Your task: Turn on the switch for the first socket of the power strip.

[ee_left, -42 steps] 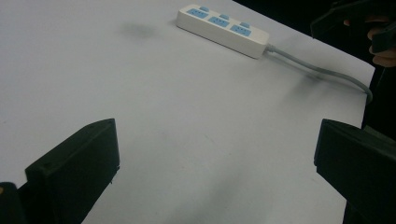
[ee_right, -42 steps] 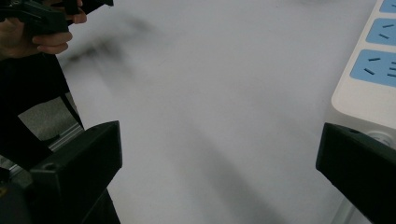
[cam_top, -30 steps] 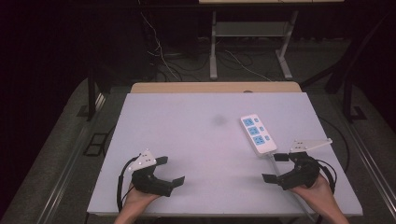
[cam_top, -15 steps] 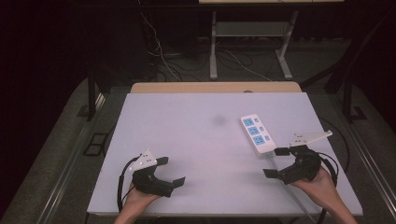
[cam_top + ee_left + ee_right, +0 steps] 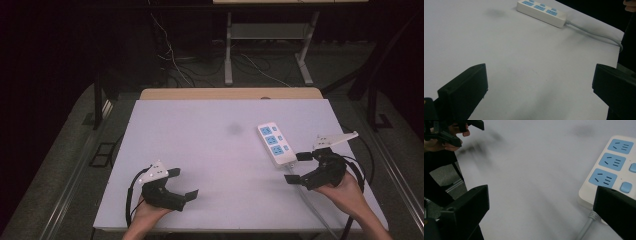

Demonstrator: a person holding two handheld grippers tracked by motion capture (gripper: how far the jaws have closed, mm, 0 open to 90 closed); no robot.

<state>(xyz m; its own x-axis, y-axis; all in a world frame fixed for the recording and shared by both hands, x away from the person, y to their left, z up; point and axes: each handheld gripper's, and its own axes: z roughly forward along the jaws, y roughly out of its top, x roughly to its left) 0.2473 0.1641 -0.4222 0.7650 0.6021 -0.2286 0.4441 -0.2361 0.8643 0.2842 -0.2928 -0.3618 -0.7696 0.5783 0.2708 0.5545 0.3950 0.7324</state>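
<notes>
Scene: white matte tabletop (image 5: 200,150), two hand-held black two-jaw grippers, one white plastic power strip with three blue sockets (image 5: 275,143).
Power strip location: flat on right half of the table, well in from far edge; also top centre in left gripper view (image 5: 541,11), right edge in right gripper view (image 5: 609,170).
Strip long axis: running from far-left to near-right in high view, slightly diagonal; grey cable (image 5: 596,33) leaving near end, trailing toward near-right table corner.
Right gripper (image 5: 296,167): just beside near end of strip, jaws spread wide, nothing between them, pointing left across the table.
Jaw-to-strip relation: strip lying just beyond and to the far side of right gripper; in right gripper view, right-hand jaw overlapping strip's near corner and cable exit; contact not clear from pictures.
Left gripper (image 5: 182,183): near-left of table, well apart from strip, jaws spread wide, empty, resting low by table edge.
Nearer hand: right, clearly; left far off across bare table.
Likely step: approach to strip's near end, grasp not made.
Next move needs: jaws turned to straddle strip's short width, across long axis, not along it.
Risk: jaw catching cable instead of casing; strip sliding on smooth top.
</notes>
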